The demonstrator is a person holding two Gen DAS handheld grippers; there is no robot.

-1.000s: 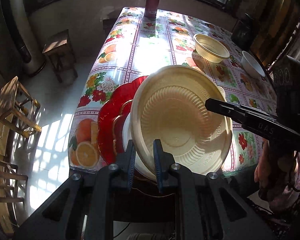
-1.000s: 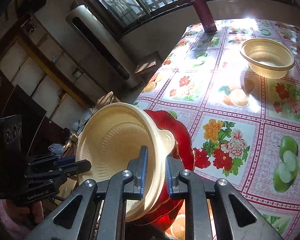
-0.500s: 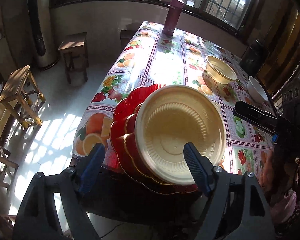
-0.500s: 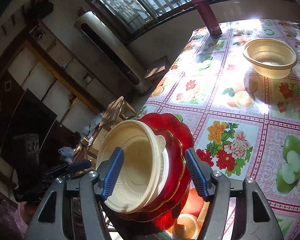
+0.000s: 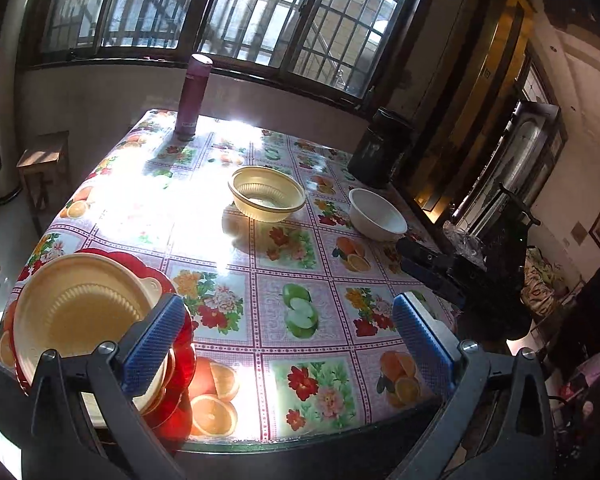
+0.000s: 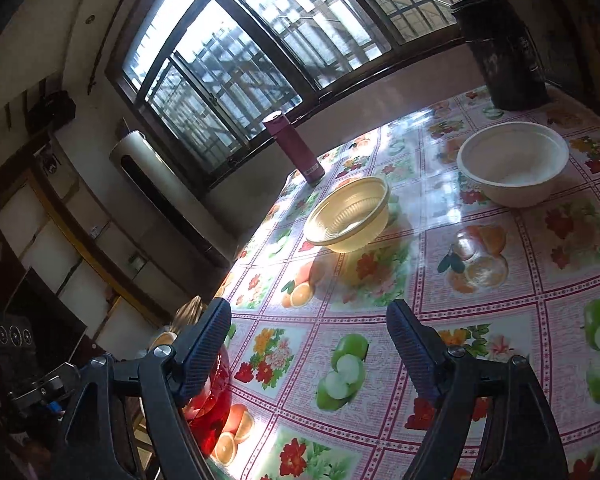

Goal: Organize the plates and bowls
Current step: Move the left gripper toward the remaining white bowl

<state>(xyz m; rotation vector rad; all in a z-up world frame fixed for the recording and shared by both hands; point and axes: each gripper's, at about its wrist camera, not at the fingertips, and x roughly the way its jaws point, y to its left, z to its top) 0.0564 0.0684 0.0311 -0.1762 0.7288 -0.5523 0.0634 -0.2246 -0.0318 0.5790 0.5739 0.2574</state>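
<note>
Both tongs are spread wide and carry nothing: the left tongs (image 5: 288, 336) hang over the near edge of the bench (image 5: 324, 320), the right tongs (image 6: 308, 344) likewise, aimed toward the window. Just past the left tongs, at their 9 o'clock, a cream bowl (image 5: 80, 308) sits nested on red plates (image 5: 180, 364) at the bench corner; that stack looks settled, so one stacking step seems done and the hunt for the next piece is in hand. From the right tongs, a second cream bowl (image 6: 348, 216) stands at 12 o'clock, mid-bench, and a white bowl (image 6: 512, 160) at 2 o'clock, well apart from it. The next move probably calls for reaching forward, closing on the rim of the cream bowl, and carrying it back to 9 o'clock onto the stack; matching bowls should nest readily. Little bars the way: a maroon flask (image 6: 294, 148) stands beyond the cream bowl at 12 o'clock by the window, and a dark canister (image 6: 504, 52) at the far 1 o'clock corner, both clear of the path. Strong glare on the cloth may hide the bowl's rim, and the stack sits close to the bench edge, so a careless set-down could tip it.
</note>
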